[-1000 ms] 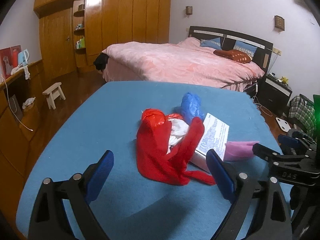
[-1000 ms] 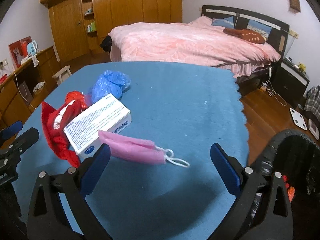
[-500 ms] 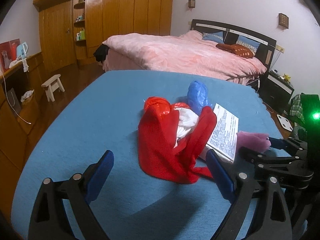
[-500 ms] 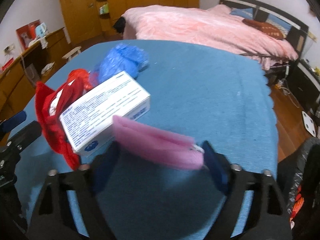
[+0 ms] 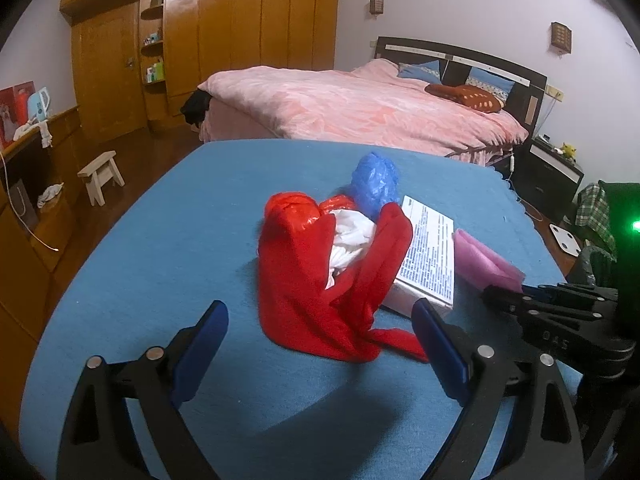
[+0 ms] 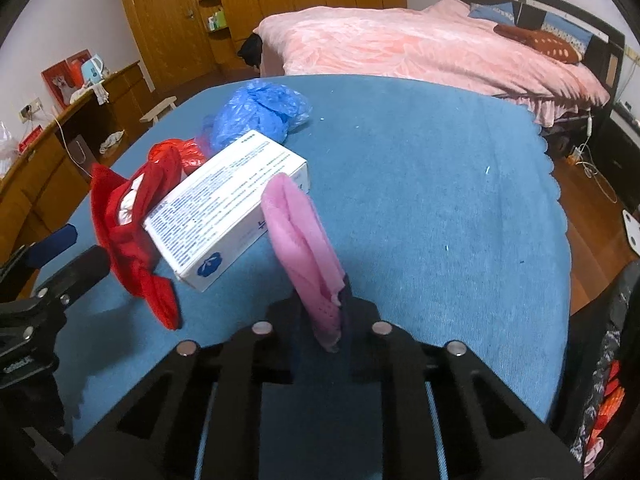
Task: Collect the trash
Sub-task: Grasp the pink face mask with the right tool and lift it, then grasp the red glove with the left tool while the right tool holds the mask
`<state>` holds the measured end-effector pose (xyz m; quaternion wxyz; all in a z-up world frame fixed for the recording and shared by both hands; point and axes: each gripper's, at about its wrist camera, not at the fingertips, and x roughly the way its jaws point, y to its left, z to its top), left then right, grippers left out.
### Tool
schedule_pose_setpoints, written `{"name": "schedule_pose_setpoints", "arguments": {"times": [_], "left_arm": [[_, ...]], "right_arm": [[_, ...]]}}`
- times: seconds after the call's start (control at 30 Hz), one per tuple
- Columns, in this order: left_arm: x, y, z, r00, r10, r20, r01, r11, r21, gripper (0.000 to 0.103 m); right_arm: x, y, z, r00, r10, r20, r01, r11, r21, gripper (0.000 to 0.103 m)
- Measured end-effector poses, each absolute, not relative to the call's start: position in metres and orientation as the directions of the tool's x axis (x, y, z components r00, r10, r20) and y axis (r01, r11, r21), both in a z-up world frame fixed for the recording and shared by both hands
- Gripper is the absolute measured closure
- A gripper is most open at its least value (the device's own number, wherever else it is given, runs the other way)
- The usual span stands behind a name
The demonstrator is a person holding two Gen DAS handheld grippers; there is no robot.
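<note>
left wrist view:
left claw (image 5: 320, 348): jaws wide apart, nothing between them, hanging over the blue table (image 5: 152, 264)
trash pile: red bag (image 5: 316, 272) with white paper inside, blue bag (image 5: 376, 184) behind it, white box (image 5: 430, 256) on its right side
right claw (image 5: 504, 290): at the frame's right edge, tips pinched on the near end of the pink mask (image 5: 484, 258)

right wrist view:
right claw (image 6: 326, 320): clenched on the pink mask (image 6: 304, 240), mask sticks up and forward out of the jaws, far end next to the white box (image 6: 224, 208); can't tell if it touches
red bag (image 6: 128, 216): left of the box, on the table
blue bag (image 6: 260, 112): beyond the box
bin bag (image 6: 600, 360): dark, bottom right past the table edge, some scraps visible inside

progress:
done: mask gripped, looks like an early item
left: mask not in the bin bag yet; box, red bag and blue bag all on the table
</note>
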<state>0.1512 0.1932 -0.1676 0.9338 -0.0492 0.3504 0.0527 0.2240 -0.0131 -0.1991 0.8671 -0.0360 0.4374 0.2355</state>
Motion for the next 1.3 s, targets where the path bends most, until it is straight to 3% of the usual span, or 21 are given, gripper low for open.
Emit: {"name": "schedule_pose_setpoints", "arguments": {"times": [0.27,0.53,0.6,1.3], "left_arm": [[0.157,0.202,-0.175,0.725,0.032,-0.688,-0.127,0.988,-0.089,0.044],[0.160,0.198,-0.177,0.718,0.011,-0.696,-0.106,0.990,-0.093,0.089],[0.158,0.199,-0.176,0.723,0.011,-0.691,-0.108,0.989,-0.097,0.094],[0.117,0.170,-0.124,0.795,-0.042,-0.605,-0.044,0.991,-0.126,0.096]], "right_arm": [[0.210,-0.022,-0.194,0.523,0.371,-0.767,-0.422,0.895,0.145,0.091],[0.209,-0.024,-0.199,0.516,0.358,-0.778,-0.414,0.899,0.139,0.090],[0.209,-0.024,-0.199,0.517,0.358,-0.777,-0.416,0.899,0.138,0.090],[0.189,-0.050,-0.160,0.577,0.383,-0.721,-0.401,0.902,0.159,0.090]]}}
